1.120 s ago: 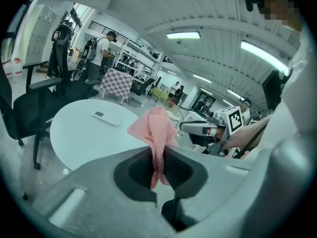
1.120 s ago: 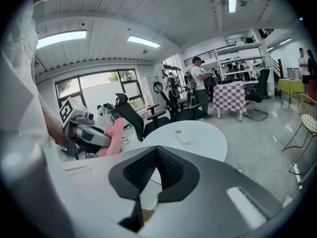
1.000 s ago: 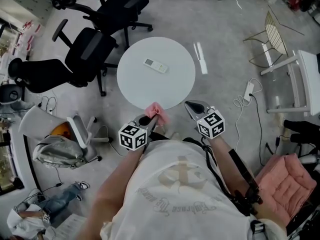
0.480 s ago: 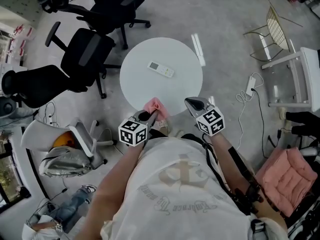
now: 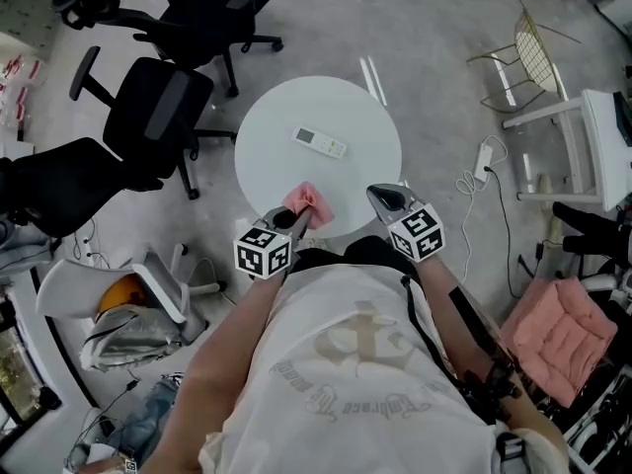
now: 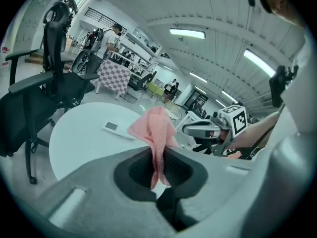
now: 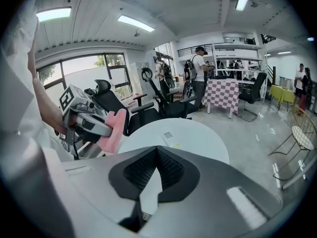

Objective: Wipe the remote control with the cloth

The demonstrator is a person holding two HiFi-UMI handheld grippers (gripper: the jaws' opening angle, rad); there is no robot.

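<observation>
The cloth [image 5: 308, 203], clamped in the left gripper [image 5: 293, 218], was brought over the tabletop's [image 5: 259, 126] near edge, closer to the remote [image 5: 320, 142]; the right gripper [image 5: 381, 197] was held closed, empty.

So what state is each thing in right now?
left gripper: shut on the pink cloth
right gripper: shut, empty
pink cloth: bunched, sticking out past the jaws
remote control: lying flat on the round table, untouched
</observation>
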